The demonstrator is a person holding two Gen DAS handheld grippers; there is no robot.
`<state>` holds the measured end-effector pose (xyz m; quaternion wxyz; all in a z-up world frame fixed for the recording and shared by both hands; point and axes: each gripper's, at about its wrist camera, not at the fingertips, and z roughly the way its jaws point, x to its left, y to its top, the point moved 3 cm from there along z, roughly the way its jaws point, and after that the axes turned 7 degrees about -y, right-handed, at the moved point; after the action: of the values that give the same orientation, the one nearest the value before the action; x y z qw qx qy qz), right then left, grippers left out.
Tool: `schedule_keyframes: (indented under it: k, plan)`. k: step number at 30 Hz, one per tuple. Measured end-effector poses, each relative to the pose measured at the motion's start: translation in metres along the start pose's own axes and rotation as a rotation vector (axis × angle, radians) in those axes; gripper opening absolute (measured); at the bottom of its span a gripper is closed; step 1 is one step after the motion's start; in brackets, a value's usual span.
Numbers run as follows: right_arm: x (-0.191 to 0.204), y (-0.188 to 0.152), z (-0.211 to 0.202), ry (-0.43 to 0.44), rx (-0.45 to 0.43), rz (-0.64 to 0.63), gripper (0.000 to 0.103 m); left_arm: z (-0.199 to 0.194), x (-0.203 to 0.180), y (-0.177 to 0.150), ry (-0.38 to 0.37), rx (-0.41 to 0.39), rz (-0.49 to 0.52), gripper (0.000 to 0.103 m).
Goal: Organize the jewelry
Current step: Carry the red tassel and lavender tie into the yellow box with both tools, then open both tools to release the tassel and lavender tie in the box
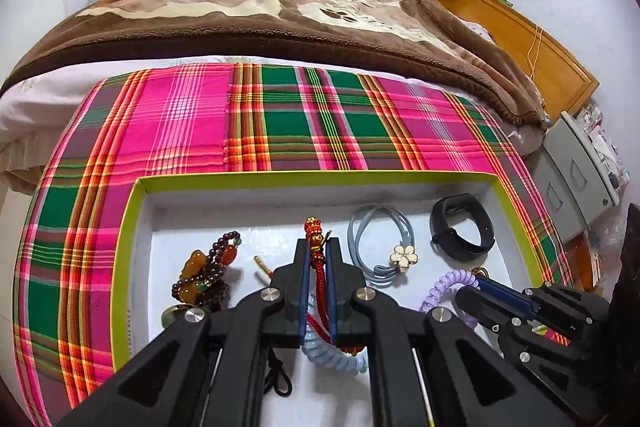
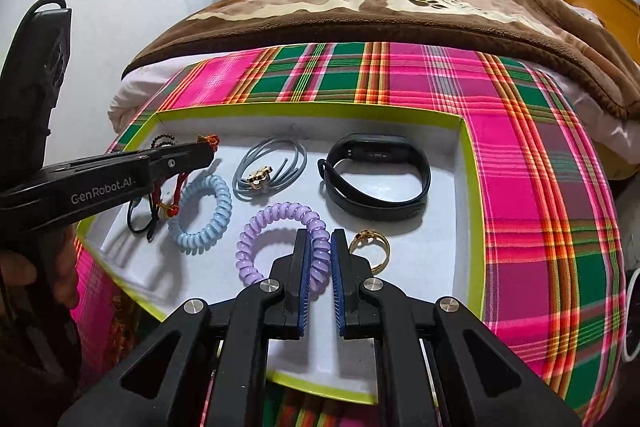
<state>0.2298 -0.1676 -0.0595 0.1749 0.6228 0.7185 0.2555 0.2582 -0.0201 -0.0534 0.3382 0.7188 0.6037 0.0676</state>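
Note:
A white tray with a lime rim [image 1: 312, 179] [image 2: 476, 187] lies on a plaid cloth and holds the jewelry. My left gripper [image 1: 318, 247] [image 2: 200, 153] is shut on a red cord bracelet [image 1: 317, 267] with a gold charm. My right gripper [image 2: 320, 241] [image 1: 472, 287] is shut on a purple coil band [image 2: 276, 217] [image 1: 448, 285]. In the tray also lie a light blue coil band [image 2: 208, 211], a grey cord with a flower [image 1: 402, 255] [image 2: 264, 177], a black wristband [image 1: 460, 233] [image 2: 376, 175], a gold ring [image 2: 370, 247] and a dark bead bracelet with amber stones [image 1: 204, 275].
The plaid cloth [image 1: 240, 123] covers the bed's near end. A brown blanket [image 1: 260, 11] lies beyond it. A grey drawer cabinet [image 1: 580, 179] stands at the right, a wooden headboard [image 1: 520, 39] behind it.

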Motion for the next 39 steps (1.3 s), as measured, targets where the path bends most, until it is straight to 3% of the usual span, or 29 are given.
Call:
schedule_keyframes:
  k: [11,13,15,21,26,39]
  plan:
    - [0.001,0.002,0.002,-0.015,-0.002,0.004,0.011,0.003,0.004,0.002,0.006,0.007,-0.023,0.011]
    - [0.001,0.002,0.001,-0.017,-0.004,0.007,0.013,0.002,0.003,0.002,0.003,0.005,-0.017,0.025]
    - [0.0,0.001,0.001,-0.018,-0.006,0.011,0.016,0.002,0.003,0.002,-0.002,0.003,-0.022,0.033]
    - [-0.003,0.002,-0.005,-0.007,-0.026,0.028,0.017,-0.008,-0.003,0.001,0.001,-0.017,-0.01,0.033]
    - [-0.002,0.001,-0.014,0.005,-0.046,0.04,0.035,-0.021,-0.008,-0.002,0.0,-0.039,-0.002,0.037]
    - [0.006,-0.008,-0.047,0.009,-0.094,0.048,0.036,-0.07,-0.017,-0.019,0.003,-0.108,-0.01,0.039]
